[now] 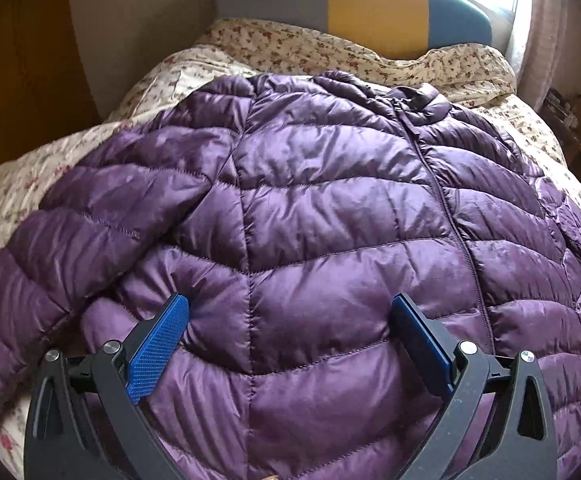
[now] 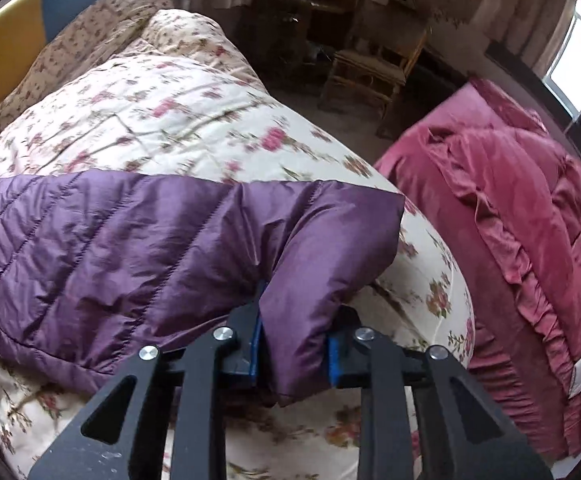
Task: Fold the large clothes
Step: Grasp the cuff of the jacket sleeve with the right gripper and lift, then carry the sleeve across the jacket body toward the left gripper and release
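The purple puffer jacket (image 1: pixel 310 216) is lying front-up across the bed's floral quilt (image 1: pixel 50 168), its zipper (image 1: pixel 442 200) closed and its collar (image 1: pixel 426 102) pointing toward the head of the bed, where a grey, yellow and blue headboard (image 1: pixel 374 0) is standing behind a flowered pillow (image 1: pixel 330 46). One sleeve (image 1: pixel 90 216) is lying folded at an angle across the jacket's left side as the left wrist view shows it.

The left gripper (image 1: pixel 290 316) is hovering over the lower body of the jacket, near the hem, with its blue-padded fingers (image 1: pixel 158 344) standing wide apart and clamping nothing; whether the tips are pressing into the fabric cannot be told.

The right gripper (image 2: pixel 294 344) is closing on the cuff end of the other sleeve (image 2: pixel 194 240), which is stretching out toward the bed's side edge; fabric is bunching between its blue pads (image 2: pixel 255 344).

Beside the bed, a red ruffled blanket (image 2: pixel 510 208) is lying in a heap, and a wicker chair (image 2: pixel 370 68) is standing farther back.
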A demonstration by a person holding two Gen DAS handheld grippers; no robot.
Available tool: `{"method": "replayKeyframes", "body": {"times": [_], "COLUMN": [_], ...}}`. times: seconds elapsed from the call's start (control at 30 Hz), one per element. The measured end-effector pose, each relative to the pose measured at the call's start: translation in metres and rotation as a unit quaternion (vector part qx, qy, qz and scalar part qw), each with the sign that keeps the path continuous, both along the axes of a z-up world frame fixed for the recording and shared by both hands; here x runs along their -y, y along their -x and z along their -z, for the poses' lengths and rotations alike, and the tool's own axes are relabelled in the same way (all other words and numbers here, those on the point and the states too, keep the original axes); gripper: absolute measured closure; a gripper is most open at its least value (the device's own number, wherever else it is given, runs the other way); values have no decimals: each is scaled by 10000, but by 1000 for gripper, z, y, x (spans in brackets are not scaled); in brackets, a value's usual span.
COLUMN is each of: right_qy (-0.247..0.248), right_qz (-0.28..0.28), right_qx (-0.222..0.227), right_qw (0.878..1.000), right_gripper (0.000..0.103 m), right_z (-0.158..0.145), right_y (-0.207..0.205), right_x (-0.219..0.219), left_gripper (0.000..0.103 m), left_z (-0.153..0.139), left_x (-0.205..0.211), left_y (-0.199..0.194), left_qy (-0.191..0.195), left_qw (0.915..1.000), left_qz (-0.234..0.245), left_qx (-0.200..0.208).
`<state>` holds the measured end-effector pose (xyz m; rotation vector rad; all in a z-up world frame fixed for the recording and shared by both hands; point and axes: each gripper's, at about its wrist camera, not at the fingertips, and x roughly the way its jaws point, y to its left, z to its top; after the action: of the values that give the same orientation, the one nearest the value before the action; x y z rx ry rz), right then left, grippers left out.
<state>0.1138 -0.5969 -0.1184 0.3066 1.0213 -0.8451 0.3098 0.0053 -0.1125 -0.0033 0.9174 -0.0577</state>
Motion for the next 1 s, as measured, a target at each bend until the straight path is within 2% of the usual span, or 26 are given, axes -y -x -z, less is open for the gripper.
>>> {"method": "replayKeyframes", "body": {"times": [0.27, 0.53, 0.73, 1.0], "right_qy": [460, 516, 461, 297], "right_qz": [-583, -1396, -2170, -3253], "right_qx": [346, 682, 778, 822], "right_qw": [9966, 9865, 9720, 9416], "right_gripper": [85, 86, 86, 86], "right_z": [-35, -66, -70, -63], "right_y": [-44, -103, -145, -187], "right_x": [-45, -110, -182, -288], "left_gripper": [3, 3, 3, 3], "left_z": [9, 10, 9, 7], "left_x": [-3, -6, -9, -13], "left_y": [-4, -5, -4, -3], "left_qy": [131, 254, 374, 523], "left_qw": [9998, 9996, 9992, 9986], "left_qz": [-22, -17, -21, -34], "left_qx": [-116, -133, -121, -71]}}
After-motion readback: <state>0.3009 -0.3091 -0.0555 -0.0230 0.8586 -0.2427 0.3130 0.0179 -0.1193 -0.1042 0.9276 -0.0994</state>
